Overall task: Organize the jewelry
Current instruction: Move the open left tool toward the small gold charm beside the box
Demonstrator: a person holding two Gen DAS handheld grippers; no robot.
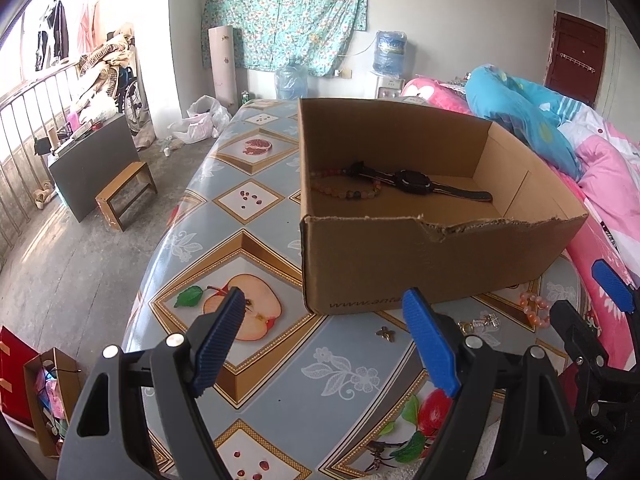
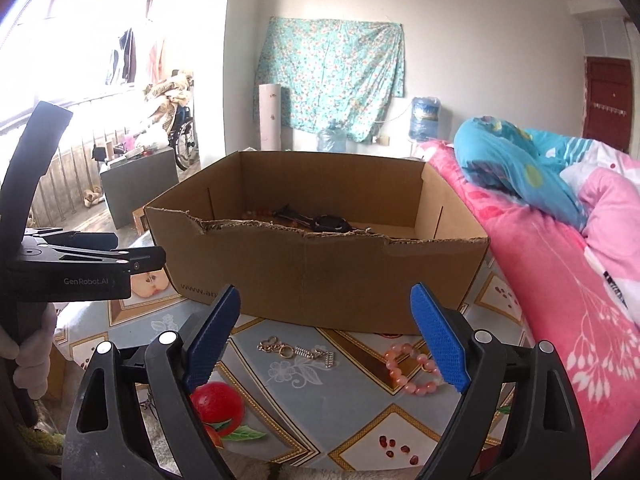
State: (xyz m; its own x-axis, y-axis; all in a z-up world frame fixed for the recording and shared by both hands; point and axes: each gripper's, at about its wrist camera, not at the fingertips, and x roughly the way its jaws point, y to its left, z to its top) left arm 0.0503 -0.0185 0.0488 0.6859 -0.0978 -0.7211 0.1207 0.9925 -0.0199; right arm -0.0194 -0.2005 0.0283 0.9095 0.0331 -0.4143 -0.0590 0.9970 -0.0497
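Observation:
An open cardboard box stands on the fruit-patterned table. Inside it lie a black watch and a beaded bracelet. On the table in front of the box lie a pink bead bracelet, a metal chain piece with springs and a small gold butterfly charm. My left gripper hovers open before the box's near left corner. My right gripper is open above the chain piece, with nothing between its fingers.
A bed with pink and blue quilts borders the table on the right. The left gripper's body, held by a gloved hand, sits at the left of the right wrist view. A stool and a grey cabinet stand on the floor at left.

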